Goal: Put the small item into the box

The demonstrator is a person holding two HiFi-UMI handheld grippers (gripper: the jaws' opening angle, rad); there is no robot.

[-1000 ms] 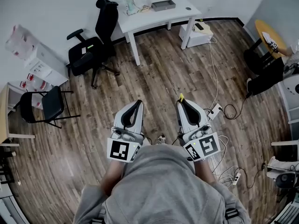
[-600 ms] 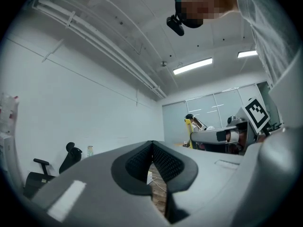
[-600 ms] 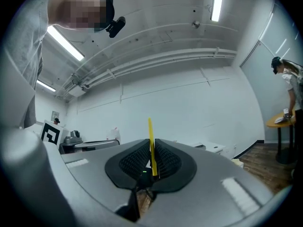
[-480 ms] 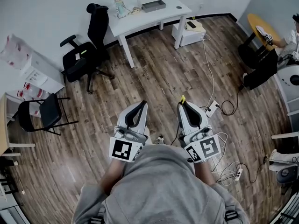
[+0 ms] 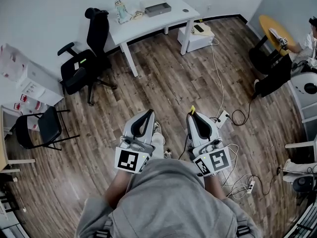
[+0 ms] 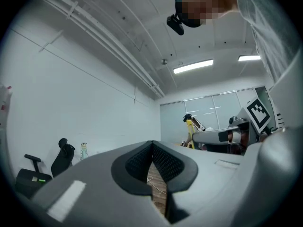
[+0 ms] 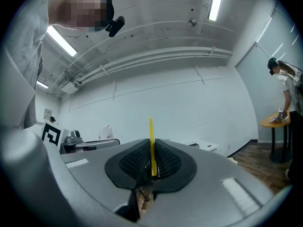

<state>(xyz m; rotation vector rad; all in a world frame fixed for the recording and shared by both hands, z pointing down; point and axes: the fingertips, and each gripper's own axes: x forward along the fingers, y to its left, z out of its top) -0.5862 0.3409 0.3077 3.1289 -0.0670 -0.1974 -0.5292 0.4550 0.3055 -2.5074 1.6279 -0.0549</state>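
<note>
A thin yellow item (image 5: pixel 192 109) sticks up out of my right gripper (image 5: pixel 192 115), whose jaws are shut on it; in the right gripper view the yellow item (image 7: pixel 151 143) stands between the ribbed pads of that gripper (image 7: pixel 152 150). My left gripper (image 5: pixel 148 113) is held beside it, shut with nothing in it, and its pads meet in the left gripper view (image 6: pixel 152 150). Both are held at chest height above the wooden floor. A grey open box (image 5: pixel 157 8) lies on the white table (image 5: pixel 148 26) far ahead.
A black office chair (image 5: pixel 86 58) stands left of the table and a folding chair (image 5: pixel 44 125) further left. A white unit (image 5: pixel 198 33) sits under the table's right end. Cables and a power strip (image 5: pixel 223 118) lie on the floor. A person (image 7: pixel 286 89) stands at a round table (image 5: pixel 277 33).
The table, chairs and floor have slid leftward in the head view as the person moves. Both grippers keep their pose, and the yellow item stays clamped in the right one.
</note>
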